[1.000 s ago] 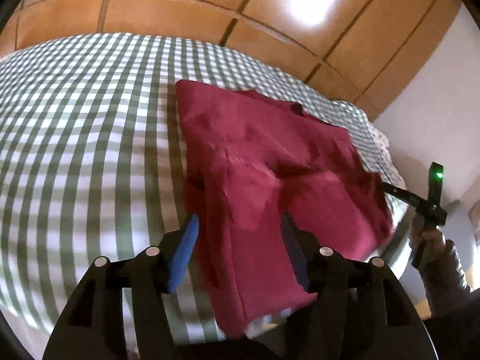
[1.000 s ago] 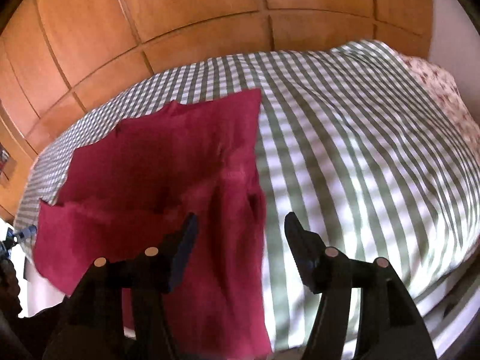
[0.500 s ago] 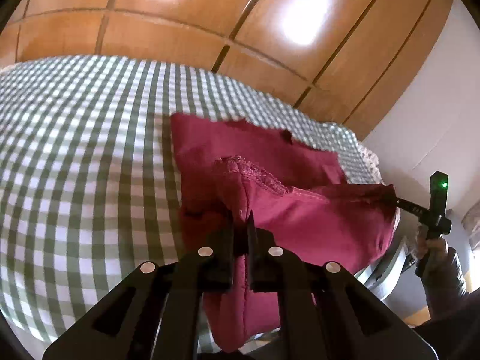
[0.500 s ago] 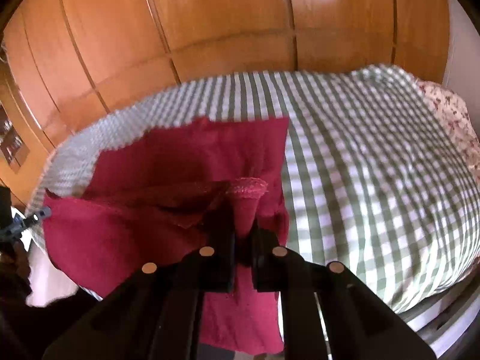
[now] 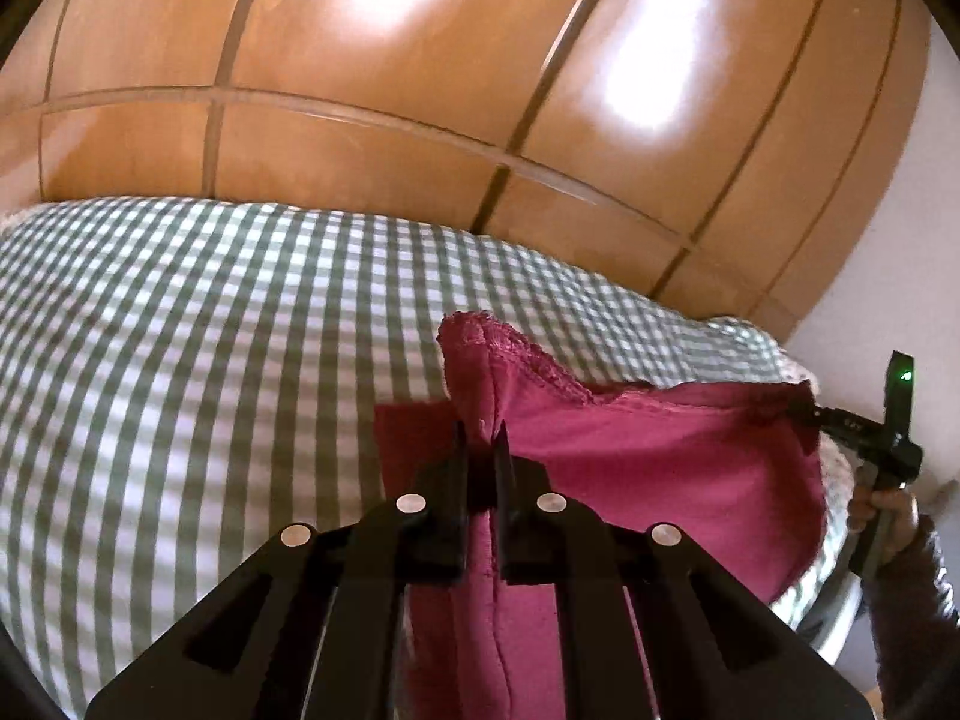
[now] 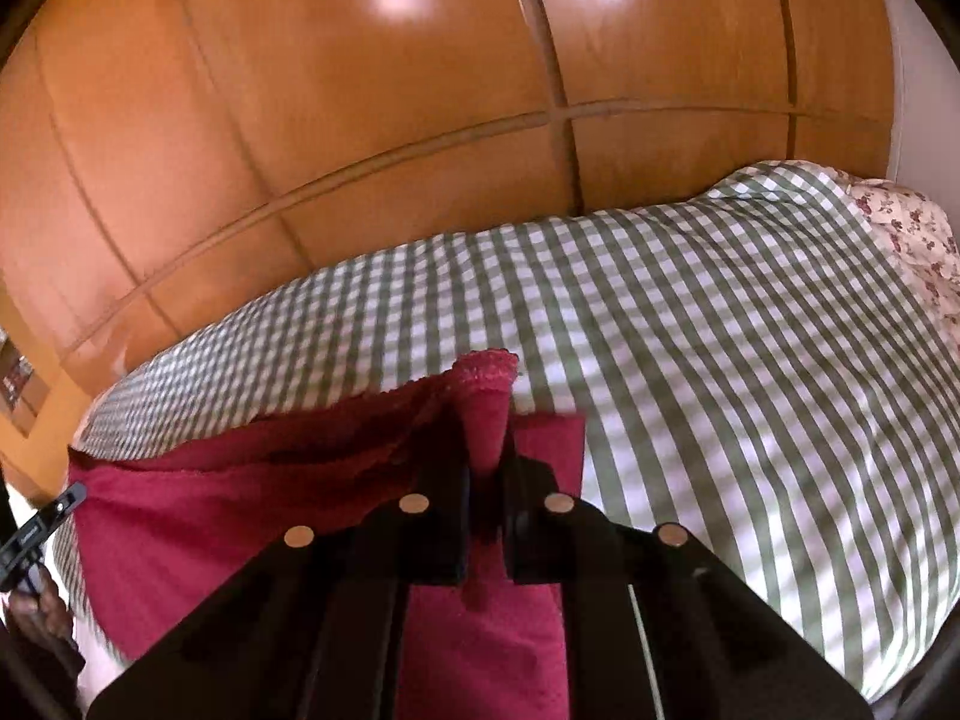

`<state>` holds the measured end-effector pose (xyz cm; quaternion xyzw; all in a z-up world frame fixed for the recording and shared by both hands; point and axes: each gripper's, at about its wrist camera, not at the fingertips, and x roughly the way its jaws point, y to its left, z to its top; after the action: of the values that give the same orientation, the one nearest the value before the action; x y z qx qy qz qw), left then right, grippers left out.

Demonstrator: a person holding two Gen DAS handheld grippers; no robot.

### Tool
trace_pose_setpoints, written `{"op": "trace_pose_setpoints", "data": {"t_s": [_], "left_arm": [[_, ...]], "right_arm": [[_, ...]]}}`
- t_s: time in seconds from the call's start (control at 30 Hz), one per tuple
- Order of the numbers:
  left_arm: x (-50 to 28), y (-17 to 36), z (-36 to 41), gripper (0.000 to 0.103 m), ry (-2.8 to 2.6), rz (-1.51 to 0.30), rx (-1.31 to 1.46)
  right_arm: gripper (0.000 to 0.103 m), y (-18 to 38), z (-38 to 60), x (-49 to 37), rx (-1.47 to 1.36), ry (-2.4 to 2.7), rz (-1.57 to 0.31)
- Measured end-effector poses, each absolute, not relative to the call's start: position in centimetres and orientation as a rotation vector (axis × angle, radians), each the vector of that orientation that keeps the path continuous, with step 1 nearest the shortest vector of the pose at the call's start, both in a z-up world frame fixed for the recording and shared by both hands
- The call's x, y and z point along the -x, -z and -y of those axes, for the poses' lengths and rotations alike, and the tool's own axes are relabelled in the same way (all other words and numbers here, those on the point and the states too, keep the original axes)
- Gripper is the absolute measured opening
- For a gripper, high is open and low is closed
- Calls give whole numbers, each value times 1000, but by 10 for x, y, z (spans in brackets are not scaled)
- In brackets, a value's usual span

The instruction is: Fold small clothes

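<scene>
Over the checked bed (image 5: 180, 396), both grippers, left (image 5: 480, 441) and right (image 6: 485, 450), have just clamped 1 corner each of the red cloth (image 5: 660, 468) and raised its near edge, so the 1st fold is under way.

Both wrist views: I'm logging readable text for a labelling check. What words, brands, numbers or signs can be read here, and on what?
None can be read.
Right gripper: small pale marking on its black body, too blurred to read.
Left gripper: small pale marking on its body, too small to read.
Red garment: no visible label or print.
</scene>
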<state>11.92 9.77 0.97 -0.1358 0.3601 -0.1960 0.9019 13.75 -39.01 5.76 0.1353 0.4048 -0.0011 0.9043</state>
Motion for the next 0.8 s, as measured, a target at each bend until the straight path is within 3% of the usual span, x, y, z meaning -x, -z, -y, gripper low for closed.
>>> {"op": "trace_pose_setpoints", "data": {"t_s": [0.43, 0.47, 0.5, 0.57, 0.67, 0.8], "left_arm": [[-205, 64, -64, 6, 220, -952, 163], [-205, 62, -64, 6, 216, -947, 167], [-202, 57, -66, 8, 207, -936, 178], [-194, 45, -66, 20, 164, -909, 172], [-168, 22, -63, 22, 197, -835, 168], [-121, 14, -53, 22, 256, -790, 147]], "right_arm": [[10, 29, 397, -203, -266, 121, -987], [15, 25, 396, -201, -256, 115, -979], [29, 21, 395, -200, -244, 117, -971], [48, 6, 390, -190, -210, 121, -934], [54, -21, 377, -166, -185, 77, -871], [71, -36, 342, -122, -166, -71, -856]]}}
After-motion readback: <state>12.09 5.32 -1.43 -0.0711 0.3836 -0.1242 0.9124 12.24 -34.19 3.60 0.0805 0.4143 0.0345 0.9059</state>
